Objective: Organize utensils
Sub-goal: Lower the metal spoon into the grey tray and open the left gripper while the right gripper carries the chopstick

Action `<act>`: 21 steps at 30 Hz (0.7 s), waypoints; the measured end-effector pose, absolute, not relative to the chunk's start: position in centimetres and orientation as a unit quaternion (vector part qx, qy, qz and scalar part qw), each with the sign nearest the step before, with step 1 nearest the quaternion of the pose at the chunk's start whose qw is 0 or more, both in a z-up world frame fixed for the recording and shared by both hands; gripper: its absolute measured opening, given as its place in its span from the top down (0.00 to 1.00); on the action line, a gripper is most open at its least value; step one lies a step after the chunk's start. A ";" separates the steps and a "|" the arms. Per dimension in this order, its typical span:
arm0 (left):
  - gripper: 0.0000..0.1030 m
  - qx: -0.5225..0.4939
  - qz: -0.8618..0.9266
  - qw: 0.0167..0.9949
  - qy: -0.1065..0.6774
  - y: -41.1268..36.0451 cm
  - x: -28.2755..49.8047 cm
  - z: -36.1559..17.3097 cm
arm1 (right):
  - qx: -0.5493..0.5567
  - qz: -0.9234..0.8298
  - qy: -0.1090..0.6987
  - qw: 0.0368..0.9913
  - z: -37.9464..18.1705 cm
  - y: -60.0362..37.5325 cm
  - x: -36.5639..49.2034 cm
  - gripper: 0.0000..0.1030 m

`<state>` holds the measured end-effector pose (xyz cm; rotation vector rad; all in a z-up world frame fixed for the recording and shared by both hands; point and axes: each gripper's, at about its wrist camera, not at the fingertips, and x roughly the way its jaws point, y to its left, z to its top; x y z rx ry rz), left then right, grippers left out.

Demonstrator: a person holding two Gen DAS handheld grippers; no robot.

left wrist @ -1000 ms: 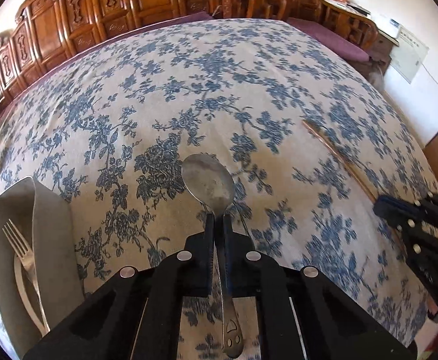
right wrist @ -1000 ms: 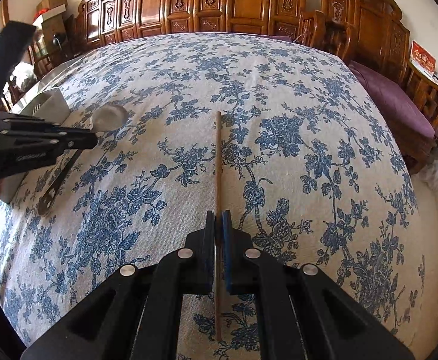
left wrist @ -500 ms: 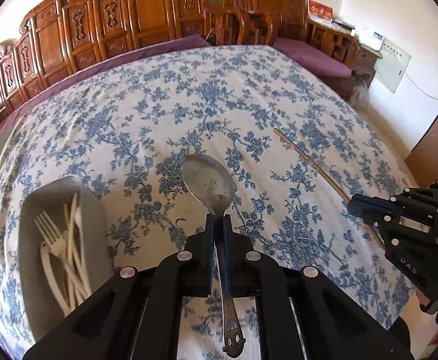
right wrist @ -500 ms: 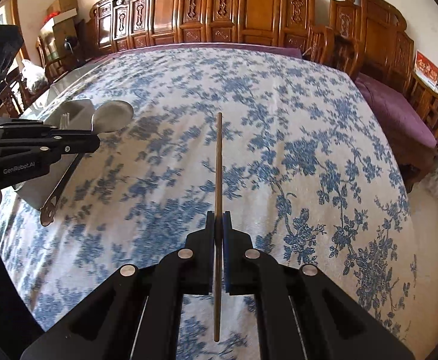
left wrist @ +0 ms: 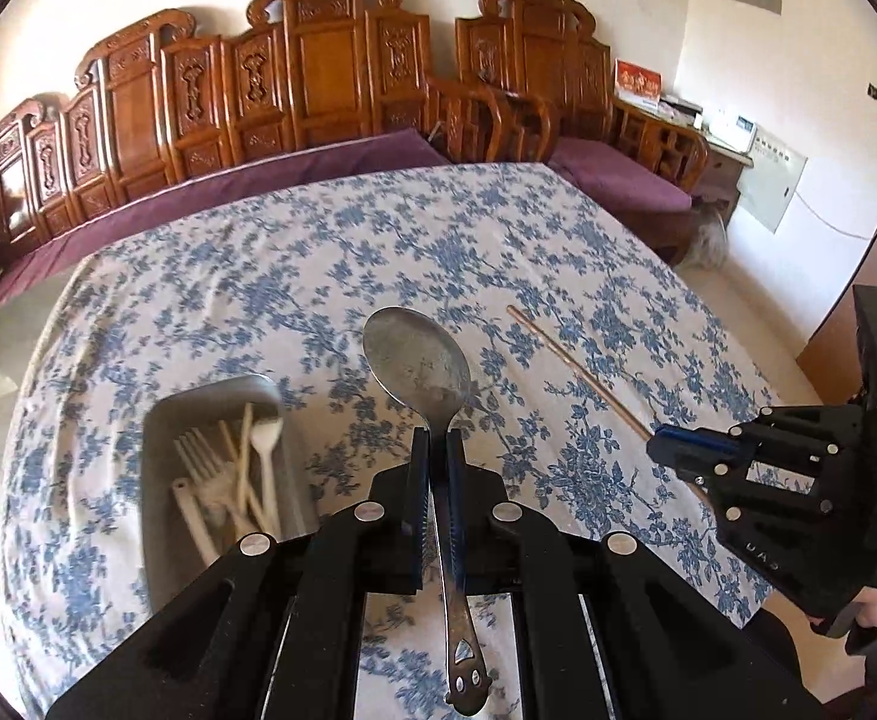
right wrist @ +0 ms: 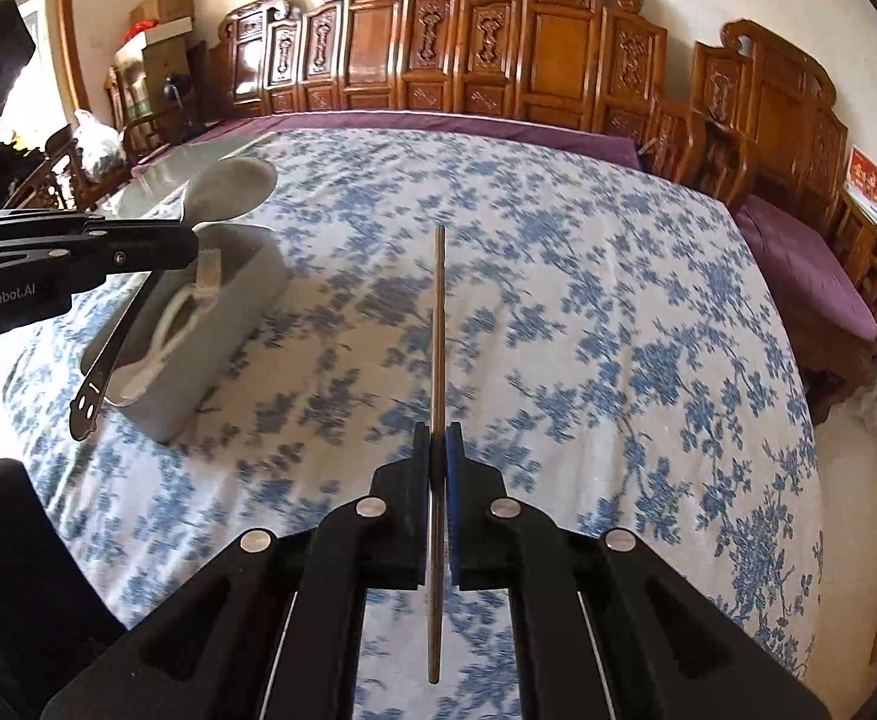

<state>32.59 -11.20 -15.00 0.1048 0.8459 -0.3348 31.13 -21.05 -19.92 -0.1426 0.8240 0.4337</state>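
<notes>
My left gripper (left wrist: 437, 441) is shut on a metal spoon (left wrist: 417, 360), bowl forward, held high above the table. My right gripper (right wrist: 437, 435) is shut on a brown chopstick (right wrist: 437, 324), also lifted above the table. In the left wrist view the chopstick (left wrist: 576, 369) runs diagonally to the right gripper (left wrist: 663, 450) at the right. A grey tray (left wrist: 159, 432) with white plastic forks and a spoon lies below left of the left gripper. In the right wrist view the tray (right wrist: 240, 300) sits left, under the left gripper (right wrist: 189, 246) and spoon (right wrist: 231, 186).
The table has a blue floral tablecloth (left wrist: 318, 252). Carved wooden chairs (left wrist: 318, 78) with purple cushions stand along the far edge and right side. A glass-topped surface (right wrist: 198, 156) lies beyond the tray at far left.
Both grippers have risen well above the table with the spoon and the chopstick. The grey tray has come further into view in both views.
</notes>
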 end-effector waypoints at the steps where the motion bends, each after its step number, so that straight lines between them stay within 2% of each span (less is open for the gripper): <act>1: 0.96 0.050 -0.160 0.898 0.406 -10.9 32.4 -14.8 | -0.070 0.212 0.395 0.891 -19.7 -20.6 31.0 0.94; 10: 0.96 0.039 -0.133 0.906 0.399 -6.6 32.0 -13.6 | -0.090 0.243 0.388 0.885 -18.9 -16.4 29.9 0.94; 21: 0.96 0.029 -0.092 0.900 0.425 -0.7 34.0 -16.3 | -0.088 0.273 0.389 0.875 -19.7 -13.3 30.1 0.94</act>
